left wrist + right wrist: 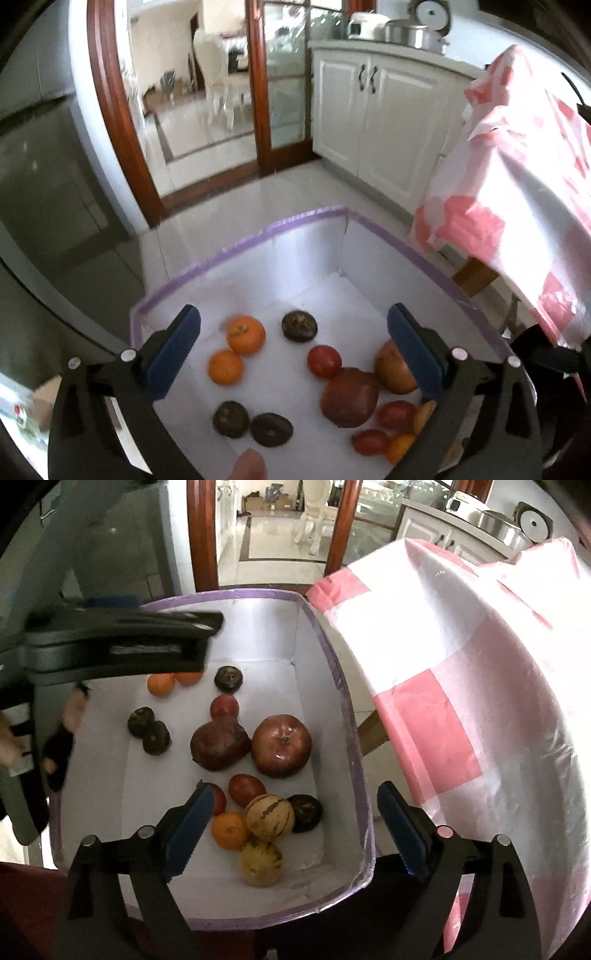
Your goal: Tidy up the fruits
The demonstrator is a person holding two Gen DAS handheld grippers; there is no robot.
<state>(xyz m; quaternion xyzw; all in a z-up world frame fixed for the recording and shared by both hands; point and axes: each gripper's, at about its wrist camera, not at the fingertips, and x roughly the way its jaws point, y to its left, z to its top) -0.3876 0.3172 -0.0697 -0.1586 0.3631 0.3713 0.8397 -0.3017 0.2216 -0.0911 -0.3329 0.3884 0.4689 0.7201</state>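
Observation:
A white box with a purple rim [354, 738] [236, 247] holds mixed fruit: a red apple [282, 746], a dark red pomegranate [219, 744] [349, 397], oranges [245, 334] [229, 830], red tomatoes [324, 361] [246, 789], dark mangosteens [299, 325] [228, 677], and two striped yellow melons [269, 816]. My left gripper [293, 354] is open and empty above the box. It also shows in the right wrist view [122, 648] over the box's far left side. My right gripper [295, 827] is open and empty over the near right end.
A table with a pink and white checked cloth [461, 701] [517, 177] stands right beside the box. White cabinets [373, 107] with pots on top stand behind. A wood-framed glass door [255, 85] opens onto a tiled floor.

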